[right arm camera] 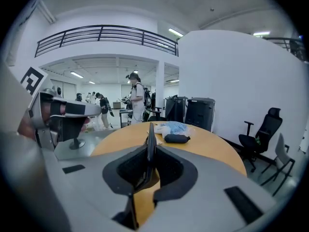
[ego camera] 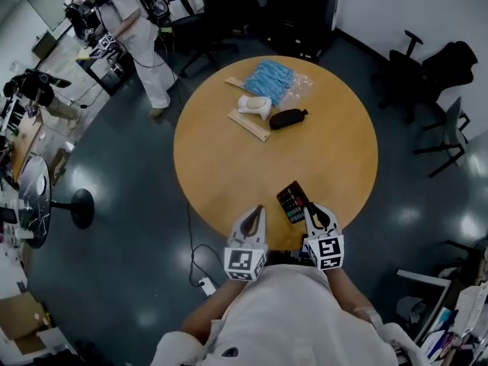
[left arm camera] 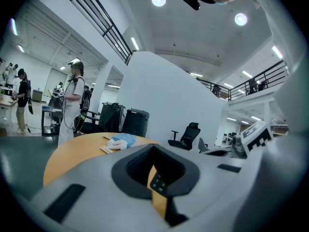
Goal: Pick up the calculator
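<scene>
The calculator (ego camera: 292, 202) is dark with red and pale keys and is lifted off the near edge of the round wooden table (ego camera: 229, 155). My right gripper (ego camera: 309, 209) is shut on its near right side. In the right gripper view the calculator (right arm camera: 150, 139) stands edge-on between the pads of the right gripper (right arm camera: 147, 154). My left gripper (ego camera: 258, 210) hangs just left of it with its tips together and nothing in them. A corner of the calculator's keys (left arm camera: 158, 182) shows through the slit of the left gripper (left arm camera: 155, 175).
At the table's far side lie a blue packet (ego camera: 268, 80), a white object (ego camera: 254, 106), a black pouch (ego camera: 287, 118) and a flat wooden stick (ego camera: 248, 125). A person in white (ego camera: 137, 29) stands at the far left by desks. Office chairs (ego camera: 427, 71) are to the right.
</scene>
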Demonstrator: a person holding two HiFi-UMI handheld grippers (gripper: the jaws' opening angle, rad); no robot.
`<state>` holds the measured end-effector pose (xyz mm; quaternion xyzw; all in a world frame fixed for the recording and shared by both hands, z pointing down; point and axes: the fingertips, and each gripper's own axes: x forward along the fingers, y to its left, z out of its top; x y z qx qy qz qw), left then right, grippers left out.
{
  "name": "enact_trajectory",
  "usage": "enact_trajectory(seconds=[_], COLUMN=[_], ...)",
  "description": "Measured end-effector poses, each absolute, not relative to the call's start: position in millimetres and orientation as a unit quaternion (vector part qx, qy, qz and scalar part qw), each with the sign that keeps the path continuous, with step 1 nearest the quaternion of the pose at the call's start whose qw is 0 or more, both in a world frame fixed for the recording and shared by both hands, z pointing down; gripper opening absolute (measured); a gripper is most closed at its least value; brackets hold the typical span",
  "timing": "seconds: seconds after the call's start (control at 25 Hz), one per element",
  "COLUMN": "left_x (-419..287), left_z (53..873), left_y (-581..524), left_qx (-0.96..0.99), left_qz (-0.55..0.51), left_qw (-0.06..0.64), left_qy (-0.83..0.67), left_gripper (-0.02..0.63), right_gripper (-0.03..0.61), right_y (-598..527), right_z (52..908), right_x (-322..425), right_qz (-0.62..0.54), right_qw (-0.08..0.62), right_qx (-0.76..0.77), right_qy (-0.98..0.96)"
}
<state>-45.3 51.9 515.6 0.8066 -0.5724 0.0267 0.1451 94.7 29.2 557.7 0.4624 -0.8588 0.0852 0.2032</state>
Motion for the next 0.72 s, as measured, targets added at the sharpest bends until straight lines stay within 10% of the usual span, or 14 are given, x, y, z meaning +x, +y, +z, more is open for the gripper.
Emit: enact_trajectory(seconds=[0.72], left_x=[-49.4], left_z=[510.6], left_y=[55.7], left_qx=[0.807], left_qz=[0.018], left_qw=[0.142], left_qy=[-0.573], left_gripper=[0.006], right_gripper=[0.055], right_y=[34.5], right_z=[543.5], right_x=[94.6], right_qz=[0.073], right_qw=[0.200], right_qx=[0.470], right_qy=[-0.857])
